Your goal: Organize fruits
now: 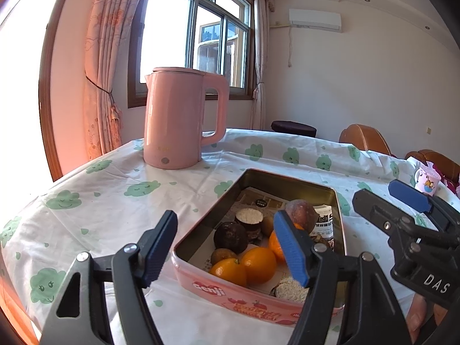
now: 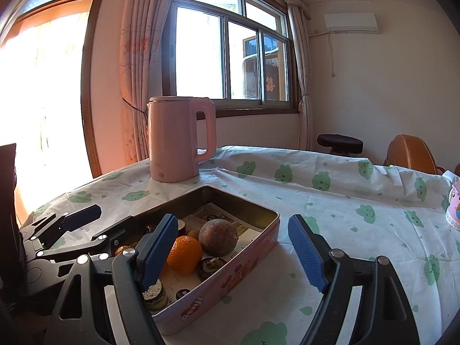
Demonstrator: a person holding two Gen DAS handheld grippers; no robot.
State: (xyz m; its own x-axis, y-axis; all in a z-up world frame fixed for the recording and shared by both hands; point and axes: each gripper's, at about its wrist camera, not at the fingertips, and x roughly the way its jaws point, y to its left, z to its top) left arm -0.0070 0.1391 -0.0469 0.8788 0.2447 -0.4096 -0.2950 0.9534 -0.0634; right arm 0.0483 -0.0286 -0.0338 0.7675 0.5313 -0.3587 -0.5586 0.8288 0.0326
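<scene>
A pink tin (image 1: 218, 290) (image 2: 230, 279) lined with printed paper holds the fruit. Inside are oranges (image 1: 258, 263) (image 2: 184, 254), a brownish round fruit (image 1: 302, 214) (image 2: 218, 237), a dark round fruit (image 1: 230, 237) and small pieces with pale tops (image 1: 248, 217). My left gripper (image 1: 227, 247) (image 2: 100, 225) is open and straddles the tin's near left corner, its right finger over the oranges. My right gripper (image 2: 233, 250) (image 1: 391, 201) is open astride the tin's right wall, with its left finger above the fruit. Neither holds anything.
A tall pink kettle (image 1: 178, 120) (image 2: 178, 141) stands behind the tin on the cloud-patterned tablecloth (image 1: 100, 201). A small pink cup (image 1: 428, 182) (image 2: 454, 212) sits at the far right. Brown chairs (image 1: 365, 138) and a dark stool (image 1: 293, 128) stand beyond the table.
</scene>
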